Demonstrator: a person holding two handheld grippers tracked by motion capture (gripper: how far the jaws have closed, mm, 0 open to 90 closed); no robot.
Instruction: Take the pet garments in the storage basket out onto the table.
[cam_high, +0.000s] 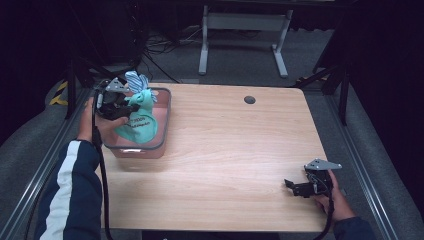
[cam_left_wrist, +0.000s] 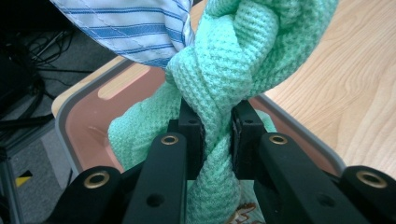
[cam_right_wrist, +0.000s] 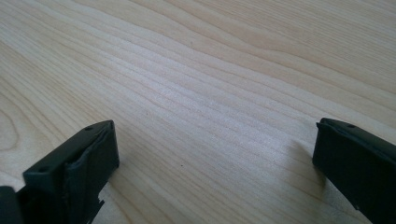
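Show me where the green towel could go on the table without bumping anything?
The wide wooden middle of the table is bare, from the bin across to the right claw. It is crowded at the far left corner, where the left claw pinches the green towel over the bin, beside a striped cloth.

I count two cloths: one green waffle-weave cloth (cam_left_wrist: 219, 70) and one blue-and-white striped cloth (cam_left_wrist: 126, 25), the two tangled together where they meet. There is one container, a single grey-rimmed bin (cam_high: 165, 112) with a pinkish inside, and one wooden table (cam_high: 235, 150) under it, with one dark round hole (cam_high: 249, 99) in its top. I hold two grippers, my left gripper (cam_left_wrist: 215, 133) and my right gripper (cam_right_wrist: 215, 154), each with two black jaws, so four jaws in all. Beyond the table I see one grey metal frame (cam_high: 245, 22) on two legs
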